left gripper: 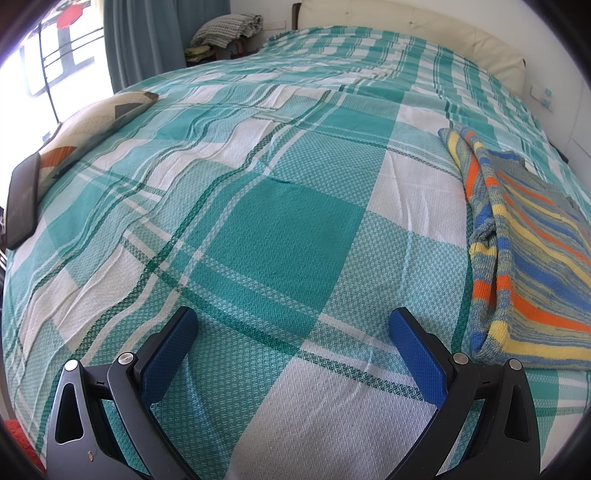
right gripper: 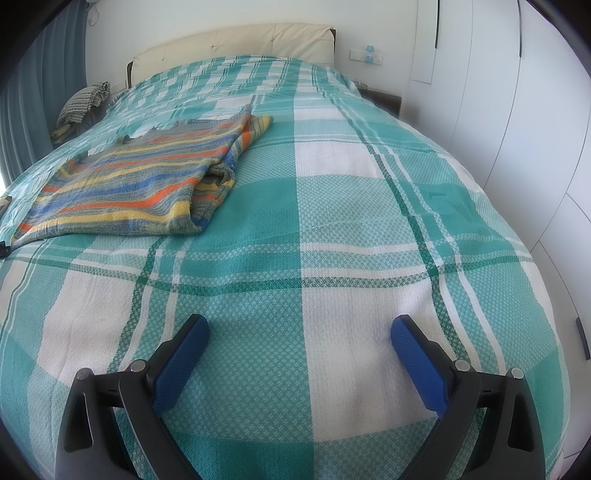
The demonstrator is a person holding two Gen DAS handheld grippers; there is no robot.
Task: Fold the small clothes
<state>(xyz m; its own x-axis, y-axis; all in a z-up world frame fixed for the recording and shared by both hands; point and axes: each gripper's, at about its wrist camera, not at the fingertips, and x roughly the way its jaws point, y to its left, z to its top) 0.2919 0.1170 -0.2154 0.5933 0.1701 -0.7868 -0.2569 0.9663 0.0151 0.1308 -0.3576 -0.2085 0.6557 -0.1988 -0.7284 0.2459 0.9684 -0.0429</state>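
A striped knit garment [left gripper: 532, 251] in blue, orange, yellow and grey lies folded on the teal and white checked bed cover [left gripper: 280, 229]. In the left wrist view it is at the right edge; in the right wrist view the garment [right gripper: 140, 184] is at the upper left, with a sleeve folded along its right side. My left gripper [left gripper: 293, 325] is open and empty over the bed cover, left of the garment. My right gripper [right gripper: 301, 332] is open and empty over the bed cover [right gripper: 332, 221], in front and to the right of the garment.
A patterned pillow [left gripper: 92, 129] and a dark phone [left gripper: 22, 199] lie at the bed's left edge. A cream headboard [right gripper: 232, 44] is at the far end. Folded cloth sits on a stool [left gripper: 229, 33] by the blue curtain. White wardrobe doors [right gripper: 517, 110] stand on the right.
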